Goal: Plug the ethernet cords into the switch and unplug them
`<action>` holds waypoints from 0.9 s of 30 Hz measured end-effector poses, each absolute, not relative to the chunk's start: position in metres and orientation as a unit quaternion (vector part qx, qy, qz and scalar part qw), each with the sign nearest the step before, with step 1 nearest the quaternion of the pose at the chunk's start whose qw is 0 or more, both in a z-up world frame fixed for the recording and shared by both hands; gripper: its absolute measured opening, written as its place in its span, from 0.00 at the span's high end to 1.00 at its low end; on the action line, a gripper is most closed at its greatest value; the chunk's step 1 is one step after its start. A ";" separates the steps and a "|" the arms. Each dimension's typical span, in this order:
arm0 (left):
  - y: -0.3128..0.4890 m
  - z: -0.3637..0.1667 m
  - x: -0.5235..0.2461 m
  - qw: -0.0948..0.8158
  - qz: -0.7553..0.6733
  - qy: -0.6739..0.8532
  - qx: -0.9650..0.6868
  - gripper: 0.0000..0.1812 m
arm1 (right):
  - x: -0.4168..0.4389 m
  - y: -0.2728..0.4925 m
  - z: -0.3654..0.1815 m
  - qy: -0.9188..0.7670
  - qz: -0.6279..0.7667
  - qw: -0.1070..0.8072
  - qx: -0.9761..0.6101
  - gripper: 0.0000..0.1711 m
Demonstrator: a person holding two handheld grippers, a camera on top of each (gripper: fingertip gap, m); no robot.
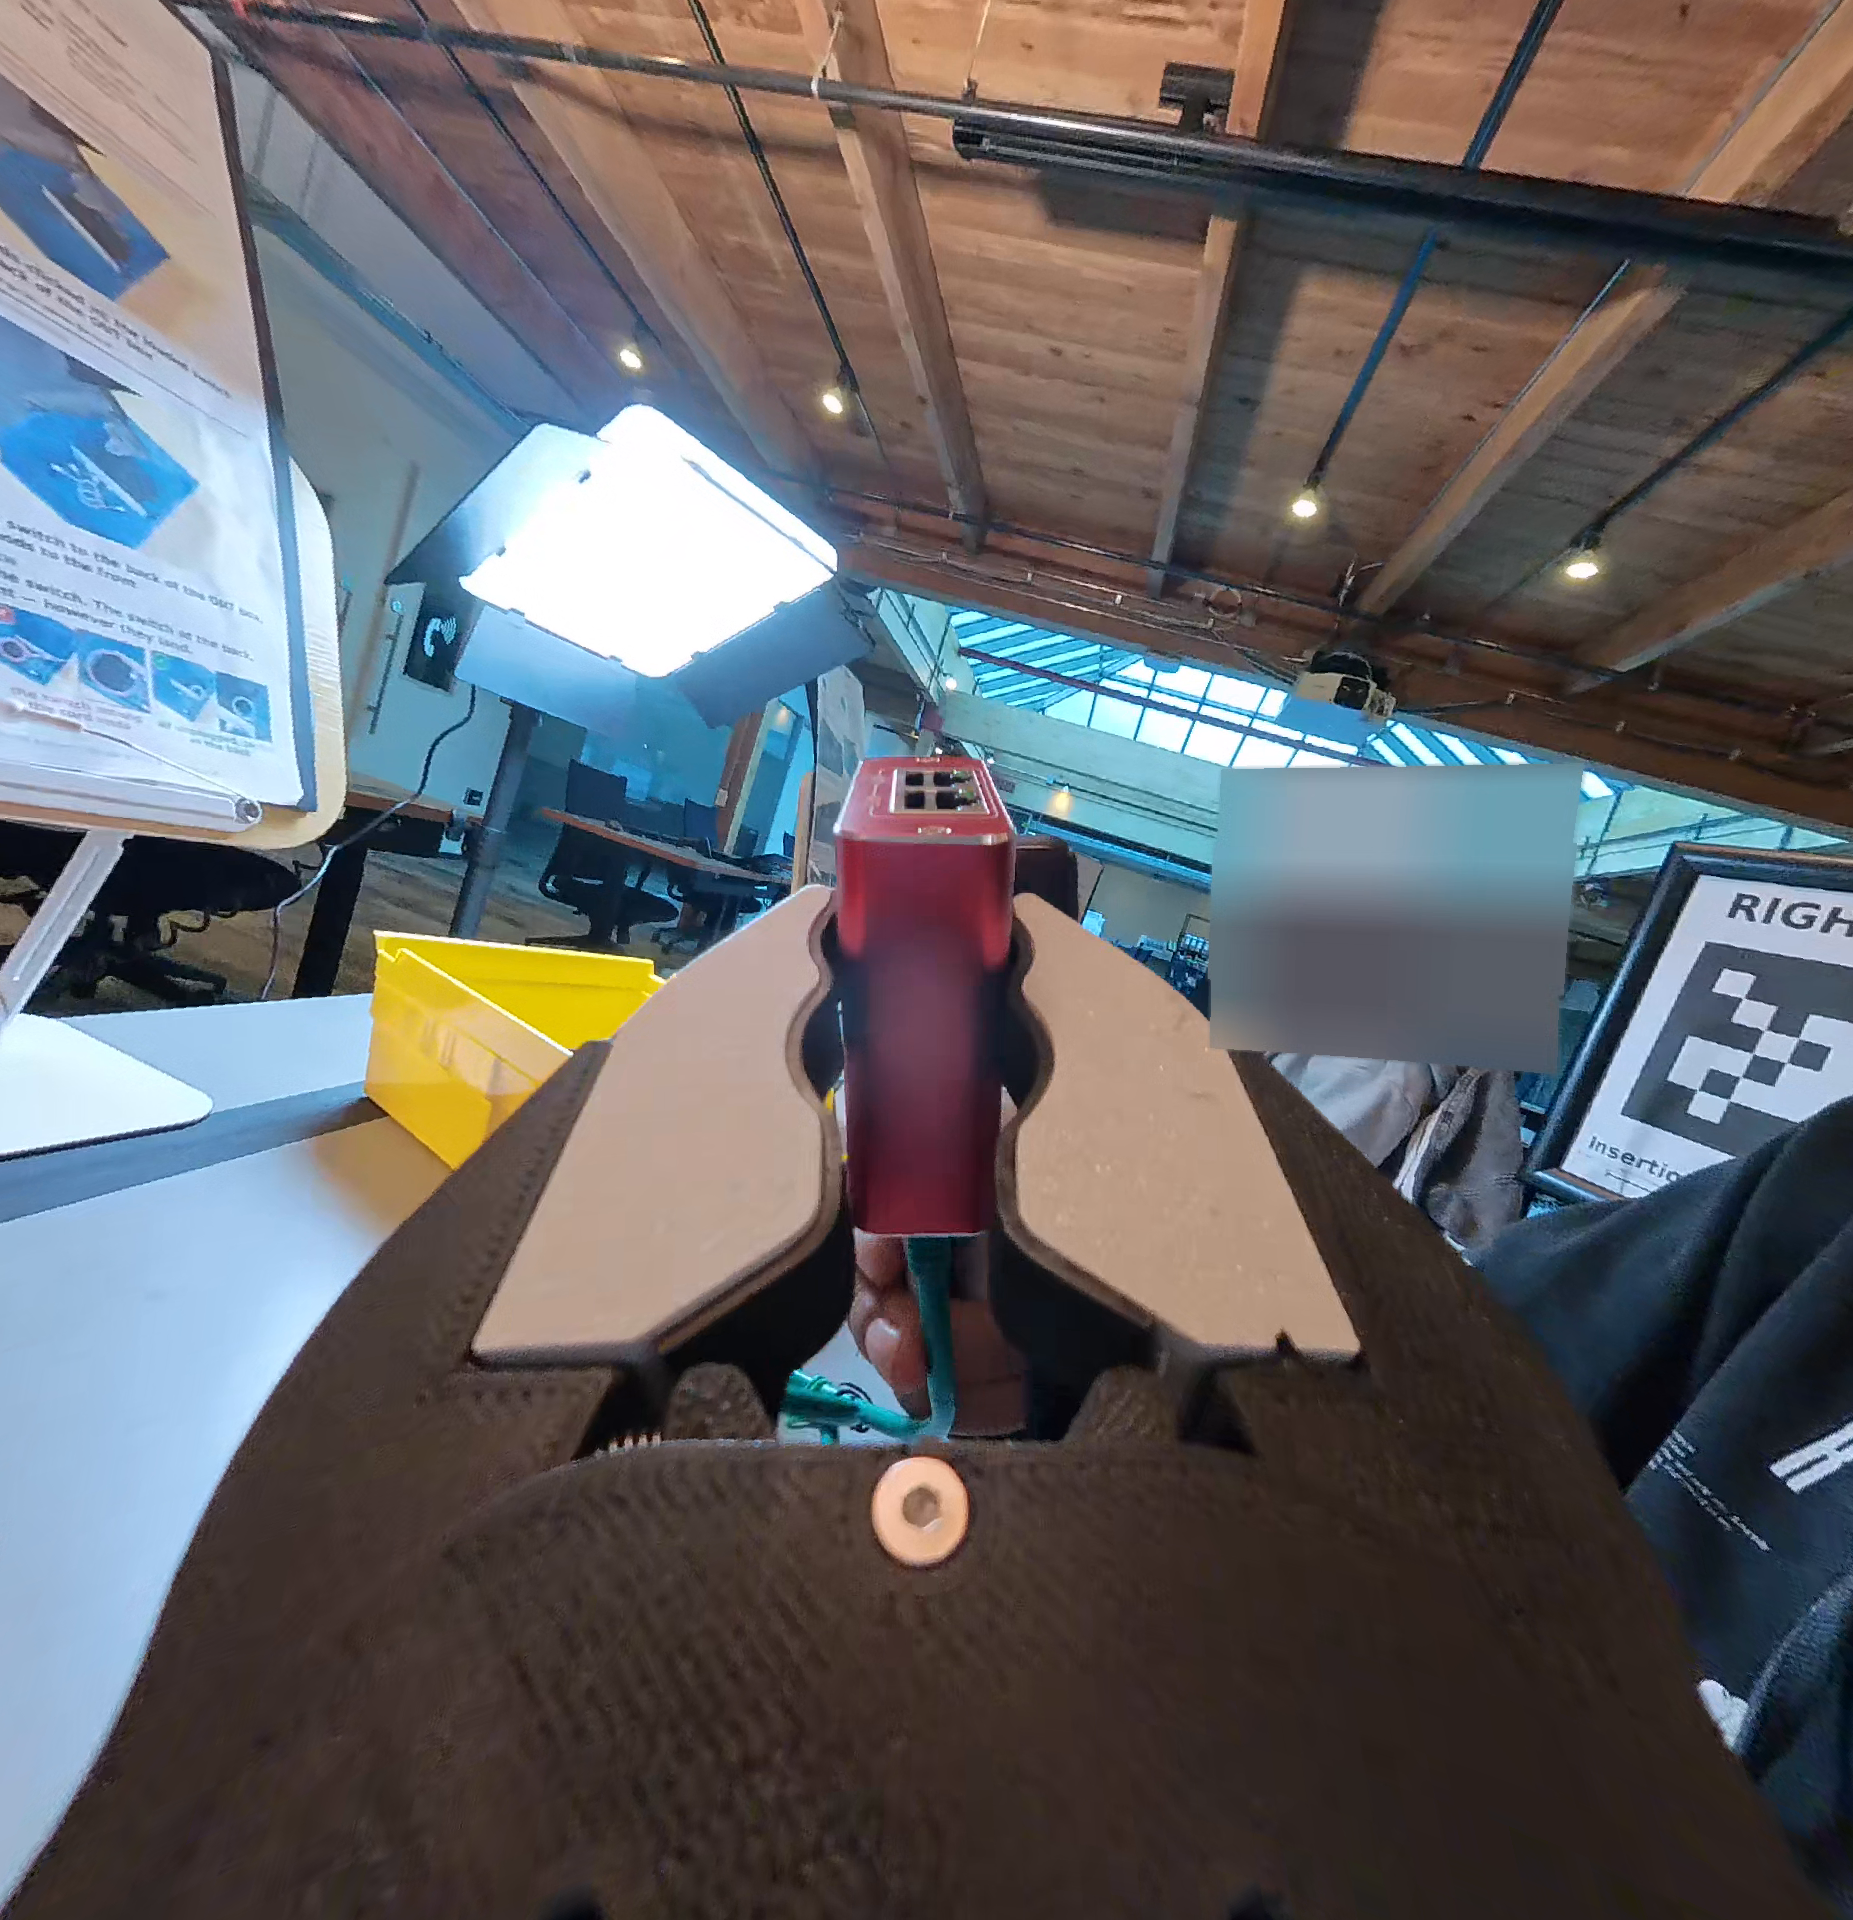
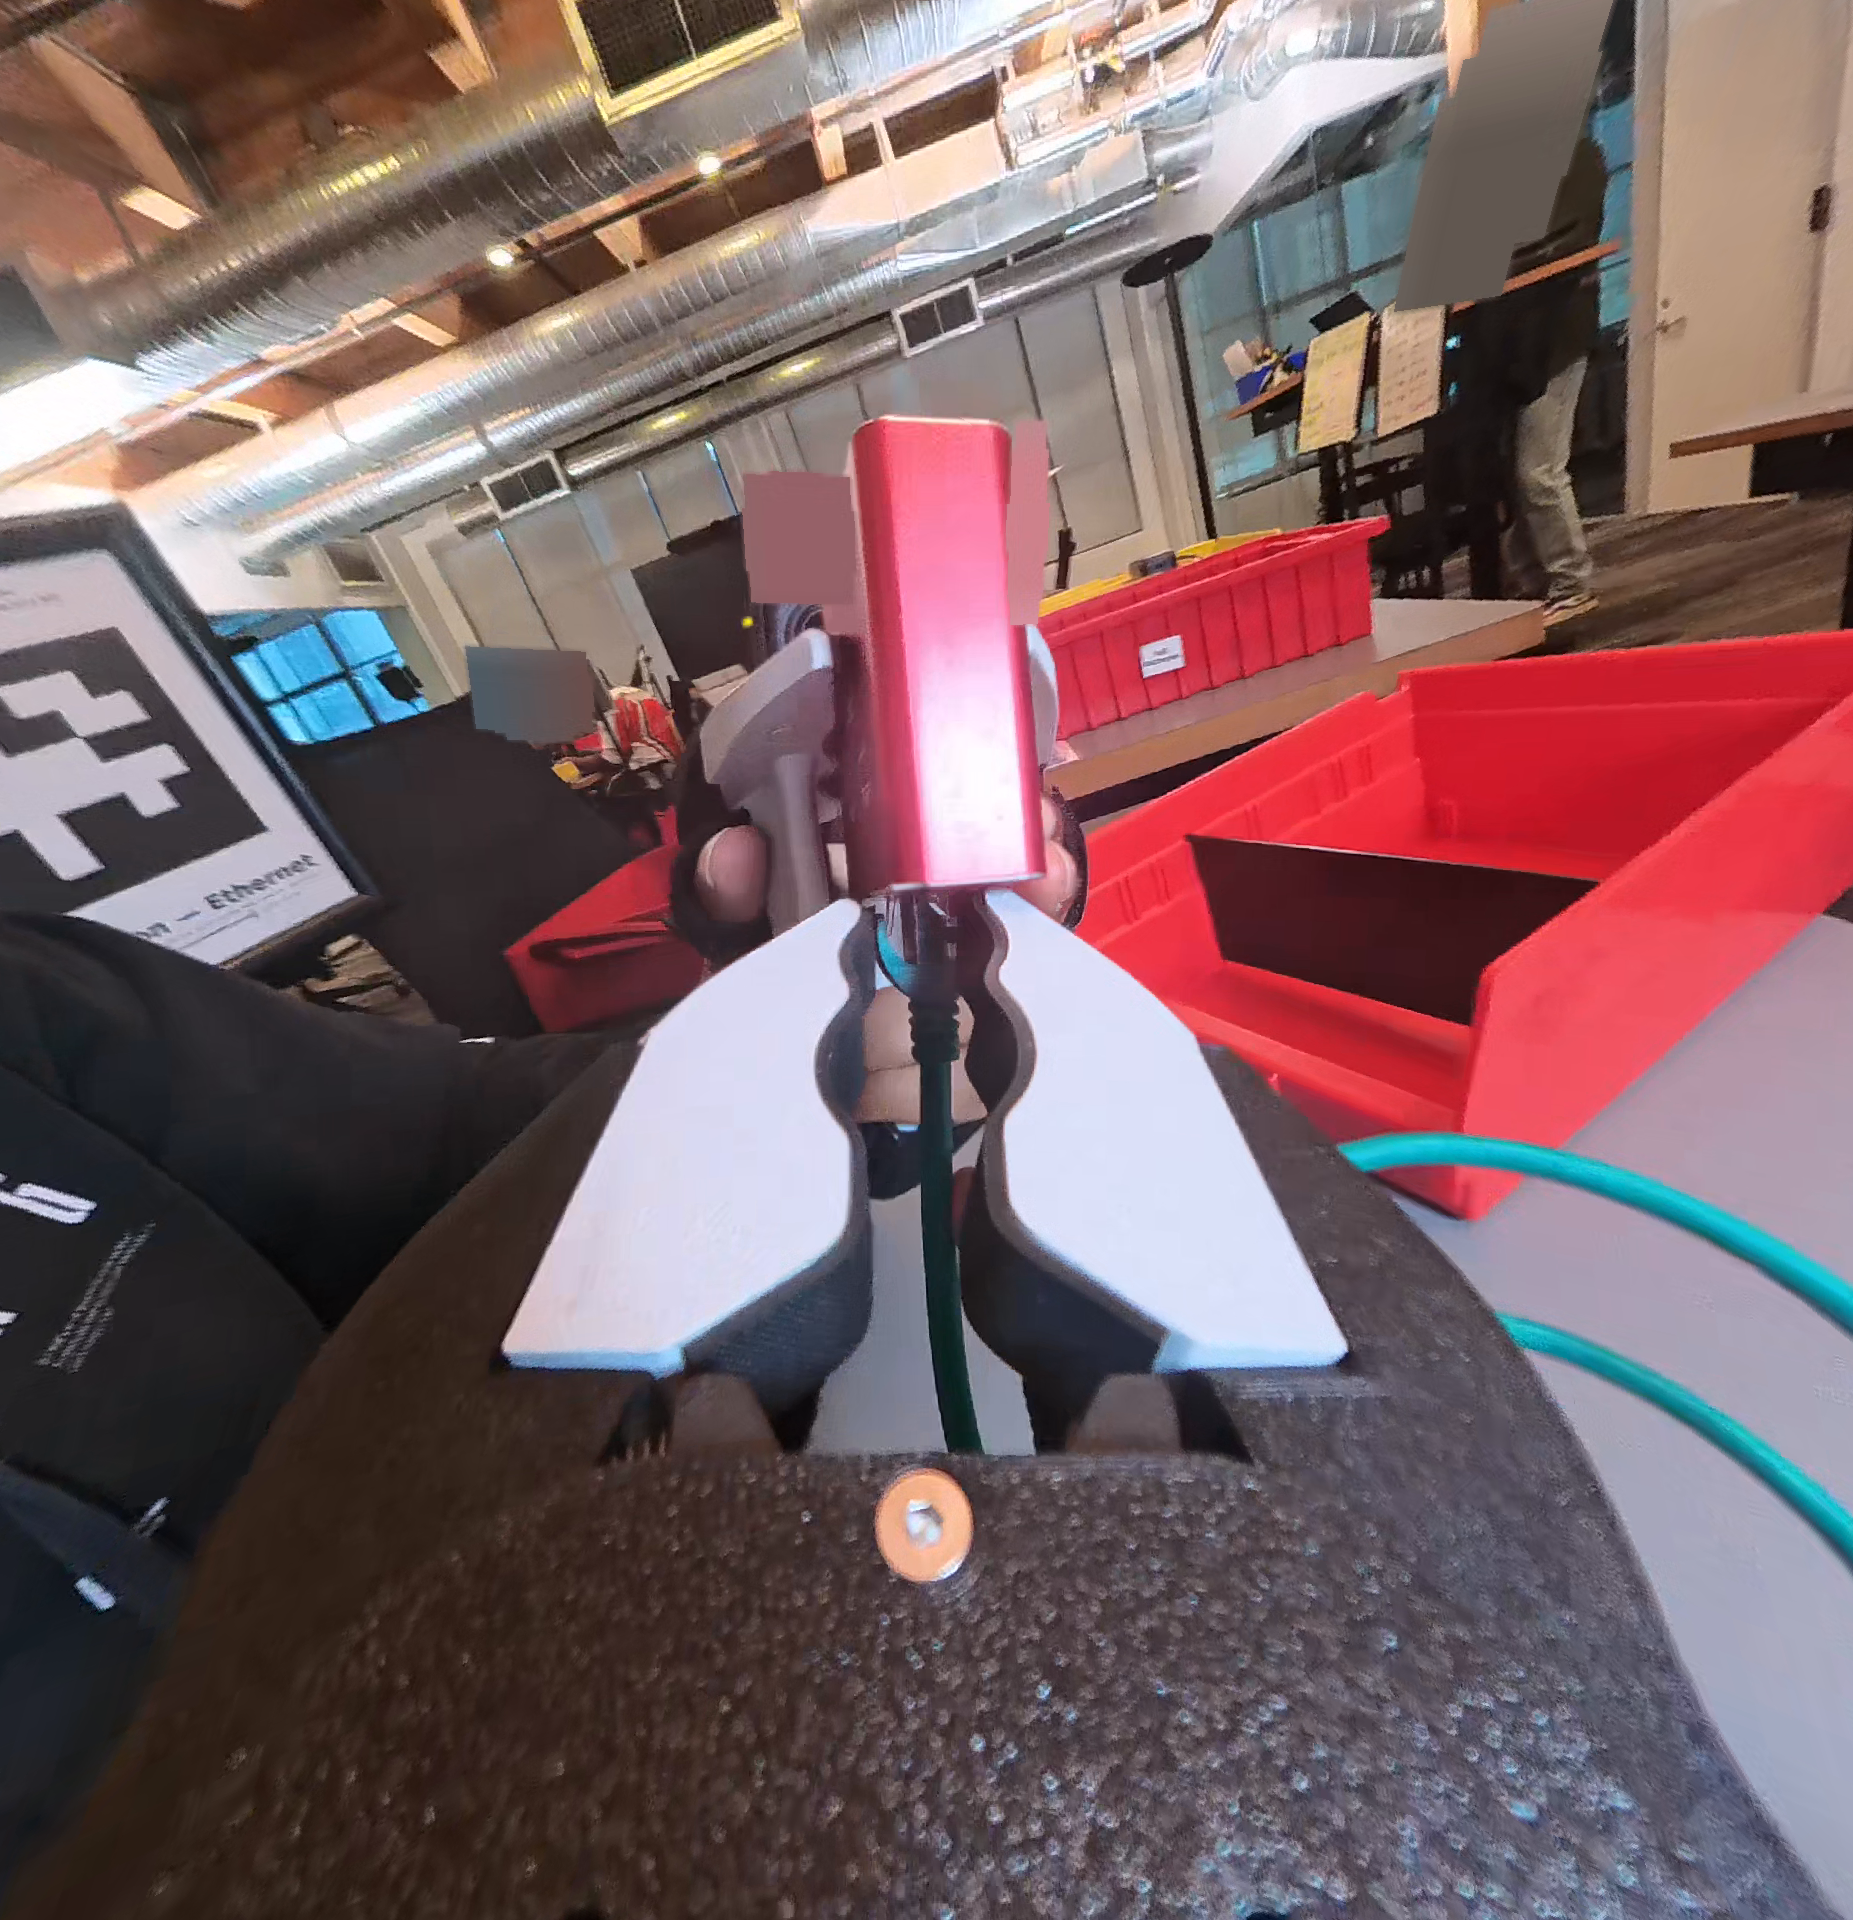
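L wrist view: left gripper (image 1: 924, 971) clamped on red switch (image 1: 922, 997), fingers pressed vs its two long sides; switch held upright off the table, far end w/ four ports (image 1: 929, 790) facing away toward ceiling, those ports bare; green ethernet cord (image 1: 927, 1320) runs out of switch's near end, down betw the gripper fingers; a fingertip shows just beside the cord below the switch; yellow bin (image 1: 465, 1039) on grey table (image 1: 122, 1351) to the left; document stand (image 1: 122, 416) w/ printed sheet at far left; framed marker sign (image 1: 1753, 1029) right; dark sleeve (image 1: 1732, 1403) lower right; lit lamp panel overhead.

R wrist view: right gripper (image 2: 920, 925) tips nearly together around the plug end of the cord (image 2: 943, 1195) right at the switch (image 2: 943, 665) underside; pinching the plug boot as far as visible, tho contact partly hidden in shadow; switch stands upright just beyond tips, plug seated in its near end; left gripper (image 2: 787, 748) seen farther off, grey finger vs switch's left side, person's fingers wrapped near it; two loops of green cord (image 2: 1680, 1247) trail over table on right; red bin (image 2: 1524, 935) w/ black divider right of centre, touching table; more red bins behind; marker sign (image 2: 122, 748) left; person standing far right bkgd.
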State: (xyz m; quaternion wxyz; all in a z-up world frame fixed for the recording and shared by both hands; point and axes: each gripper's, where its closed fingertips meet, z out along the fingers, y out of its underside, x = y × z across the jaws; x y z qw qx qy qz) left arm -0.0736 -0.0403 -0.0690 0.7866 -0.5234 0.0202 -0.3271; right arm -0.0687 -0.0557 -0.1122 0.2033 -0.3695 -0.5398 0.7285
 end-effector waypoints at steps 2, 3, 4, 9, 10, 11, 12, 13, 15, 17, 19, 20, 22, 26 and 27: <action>-0.041 -0.068 -0.073 0.786 -0.328 0.024 -0.524 0.85 | -0.069 -0.055 -0.111 -0.545 0.717 0.223 -0.373 0.92; -0.041 -0.068 -0.073 0.787 -0.319 0.029 -0.528 0.85 | -0.070 -0.055 -0.112 -0.551 0.710 0.226 -0.377 0.92; -0.041 -0.069 -0.072 0.788 -0.304 0.038 -0.533 0.85 | -0.070 -0.054 -0.113 -0.557 0.702 0.227 -0.380 0.92; -0.041 -0.072 -0.070 0.768 -0.252 0.083 -0.583 0.81 | -0.071 -0.054 -0.123 -0.598 0.662 0.245 -0.380 0.93; -0.042 -0.073 -0.068 0.769 -0.240 0.094 -0.585 0.82 | -0.071 -0.056 -0.125 -0.609 0.652 0.249 -0.377 0.92; -0.043 -0.073 -0.067 0.772 -0.229 0.101 -0.584 0.82 | -0.071 -0.057 -0.126 -0.613 0.650 0.247 -0.377 0.93; -0.043 -0.074 -0.066 0.771 -0.223 0.107 -0.587 0.83 | -0.070 -0.057 -0.126 -0.615 0.648 0.244 -0.377 0.93; -0.044 -0.073 -0.065 0.768 -0.229 0.108 -0.589 0.84 | -0.071 -0.056 -0.125 -0.614 0.647 0.250 -0.376 0.93; -0.047 -0.068 -0.066 0.776 -0.250 0.096 -0.571 0.84 | -0.071 -0.057 -0.120 -0.606 0.658 0.249 -0.371 0.93; -0.047 -0.068 -0.067 0.784 -0.242 0.096 -0.563 0.84 | -0.072 -0.057 -0.121 -0.595 0.673 0.233 -0.371 0.93; -0.048 -0.067 -0.066 0.789 -0.231 0.102 -0.561 0.84 | -0.073 -0.058 -0.123 -0.583 0.688 0.215 -0.376 0.93; -0.052 -0.063 -0.066 0.798 -0.226 0.107 -0.548 0.84 | -0.075 -0.056 -0.127 -0.582 0.683 0.211 -0.387 0.93; -0.075 -0.034 -0.052 0.811 -0.280 0.137 -0.495 0.84 | -0.084 -0.040 -0.151 -0.590 0.647 0.232 -0.425 0.94; -0.086 -0.023 -0.064 0.833 -0.201 0.131 -0.498 0.84 | -0.073 -0.042 -0.119 -0.600 0.660 0.235 -0.385 0.93; -0.081 -0.029 -0.077 0.827 -0.208 0.105 -0.511 0.84 | -0.069 -0.039 -0.106 -0.609 0.650 0.252 -0.377 0.92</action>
